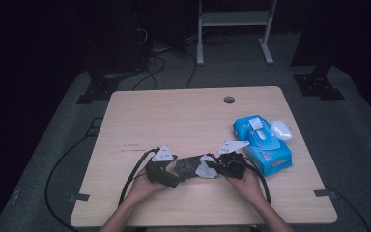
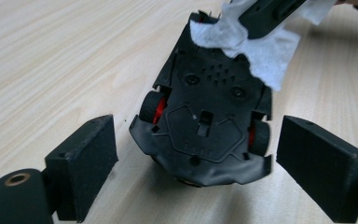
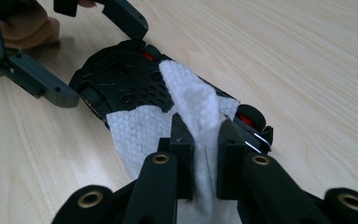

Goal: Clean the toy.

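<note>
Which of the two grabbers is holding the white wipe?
The right gripper. Its jaws are pinched shut on the white wipe, pressing it on the upside-down toy car. The left gripper is open, straddling the car.

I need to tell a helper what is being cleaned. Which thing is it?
On the light wooden table, look near the front edge, between the two grippers. The black toy car lies upside down there, red wheel hubs showing, with a white wet wipe draped on it.

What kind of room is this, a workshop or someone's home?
Probably a lab or recording studio: a bare wooden table on grey floor, dark surroundings, cables and a metal stand behind, handheld grippers wiping a toy car.
</note>
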`<state>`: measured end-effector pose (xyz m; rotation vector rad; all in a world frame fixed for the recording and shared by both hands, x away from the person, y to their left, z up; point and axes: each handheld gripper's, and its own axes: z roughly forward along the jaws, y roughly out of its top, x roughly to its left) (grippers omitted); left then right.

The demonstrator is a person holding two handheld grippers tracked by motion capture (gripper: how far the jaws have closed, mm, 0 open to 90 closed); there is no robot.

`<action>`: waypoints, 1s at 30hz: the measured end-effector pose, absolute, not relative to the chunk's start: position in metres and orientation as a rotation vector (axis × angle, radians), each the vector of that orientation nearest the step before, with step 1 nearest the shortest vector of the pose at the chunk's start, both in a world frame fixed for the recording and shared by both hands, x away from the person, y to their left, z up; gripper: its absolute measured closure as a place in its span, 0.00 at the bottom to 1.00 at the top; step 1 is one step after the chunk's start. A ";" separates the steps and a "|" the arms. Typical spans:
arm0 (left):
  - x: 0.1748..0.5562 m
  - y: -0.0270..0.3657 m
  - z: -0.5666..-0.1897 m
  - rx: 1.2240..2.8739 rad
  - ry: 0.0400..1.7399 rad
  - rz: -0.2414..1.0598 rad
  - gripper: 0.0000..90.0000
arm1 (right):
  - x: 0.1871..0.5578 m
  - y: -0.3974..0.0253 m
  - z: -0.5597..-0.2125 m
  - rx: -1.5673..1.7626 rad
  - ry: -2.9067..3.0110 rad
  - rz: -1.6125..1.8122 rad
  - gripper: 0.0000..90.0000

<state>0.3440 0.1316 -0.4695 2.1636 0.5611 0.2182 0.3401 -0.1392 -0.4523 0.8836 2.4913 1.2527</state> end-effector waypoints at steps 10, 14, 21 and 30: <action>0.347 0.123 -0.478 2.215 0.529 0.208 0.22 | 0.341 -0.139 -0.454 0.882 2.472 1.278 0.88; 0.346 0.122 -0.477 2.238 0.517 0.201 0.25 | 0.340 -0.137 -0.454 0.868 2.464 1.269 0.88; 0.344 0.119 -0.476 2.258 0.509 0.220 0.26 | 0.330 -0.113 -0.456 0.781 2.530 1.332 0.88; 0.341 0.118 -0.475 2.277 0.502 0.229 0.27 | 0.334 -0.122 -0.452 0.786 2.429 1.180 0.89</action>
